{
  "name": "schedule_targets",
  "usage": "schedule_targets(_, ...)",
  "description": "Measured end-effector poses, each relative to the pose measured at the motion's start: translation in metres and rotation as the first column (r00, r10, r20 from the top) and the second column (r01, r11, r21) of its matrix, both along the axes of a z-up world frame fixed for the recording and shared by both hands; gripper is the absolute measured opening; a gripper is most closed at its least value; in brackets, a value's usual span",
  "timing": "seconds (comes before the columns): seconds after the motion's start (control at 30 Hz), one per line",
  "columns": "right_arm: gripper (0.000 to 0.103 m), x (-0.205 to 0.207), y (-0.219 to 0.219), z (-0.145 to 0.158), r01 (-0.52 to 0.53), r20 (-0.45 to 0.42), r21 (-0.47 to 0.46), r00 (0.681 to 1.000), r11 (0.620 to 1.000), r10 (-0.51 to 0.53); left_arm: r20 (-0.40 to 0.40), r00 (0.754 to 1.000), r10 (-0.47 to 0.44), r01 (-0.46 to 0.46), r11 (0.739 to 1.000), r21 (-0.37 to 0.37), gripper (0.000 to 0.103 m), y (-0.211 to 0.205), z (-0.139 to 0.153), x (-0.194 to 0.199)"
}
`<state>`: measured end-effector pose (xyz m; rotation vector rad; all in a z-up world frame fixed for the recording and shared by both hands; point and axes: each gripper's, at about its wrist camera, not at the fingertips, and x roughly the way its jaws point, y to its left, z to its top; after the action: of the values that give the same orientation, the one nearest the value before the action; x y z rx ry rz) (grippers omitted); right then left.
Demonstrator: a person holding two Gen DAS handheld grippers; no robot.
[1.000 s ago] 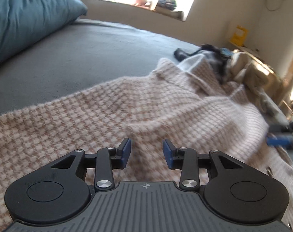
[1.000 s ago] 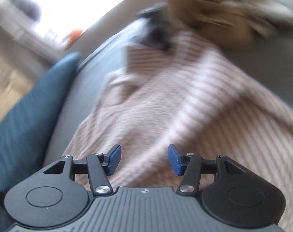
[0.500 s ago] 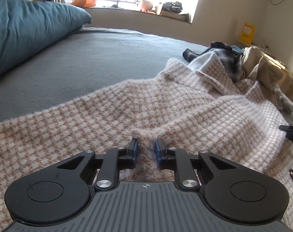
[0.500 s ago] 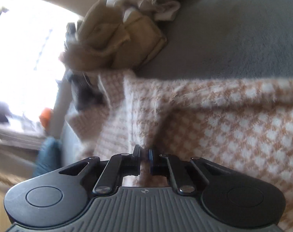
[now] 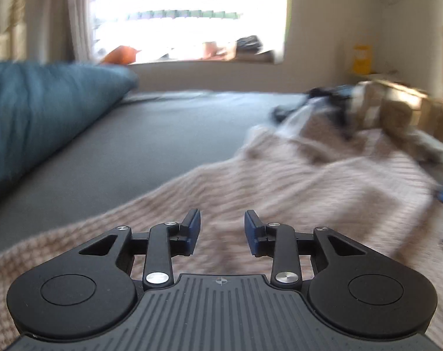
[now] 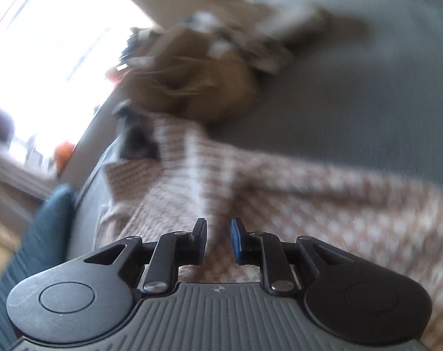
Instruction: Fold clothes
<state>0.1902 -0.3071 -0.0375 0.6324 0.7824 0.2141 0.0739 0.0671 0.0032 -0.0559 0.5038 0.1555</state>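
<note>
A pink-and-white checked knit garment (image 5: 309, 187) lies spread across the grey bed (image 5: 169, 128), blurred by motion. My left gripper (image 5: 221, 225) hovers low over its near part, open, with nothing between the blue pads. In the right wrist view the same garment (image 6: 338, 204) fills the lower right, and a raised ridge of it runs up from my right gripper (image 6: 218, 234). That gripper's jaws stand a little apart over the ridge, not clamped on it.
A teal pillow (image 5: 46, 111) lies along the left of the bed. A heap of other clothes, tan (image 6: 192, 87) and dark plaid (image 5: 332, 99), sits at the garment's far end. Beyond are a window sill (image 5: 207, 64) and the wall.
Half a second ago both grippers were shut on pinches of the checked garment; both have since opened and let it go. Both views have shifted and blurred.
</note>
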Motion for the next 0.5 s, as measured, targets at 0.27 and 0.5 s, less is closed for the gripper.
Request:
schedule_targets(0.27,0.024,-0.014,0.108,-0.013,-0.386,0.032,-0.468,0.892,0.795,0.451,-0.141,0.982,-0.123,0.134,0.989,0.066,0.034,-0.045,-0.025,-0.003)
schedule_targets(0.5,0.025,-0.032,0.117,0.024,-0.364,0.107,-0.510,0.872,0.779,0.477,-0.184,0.972,-0.147,0.161,0.985,0.067,0.047,-0.046,-0.031,-0.006)
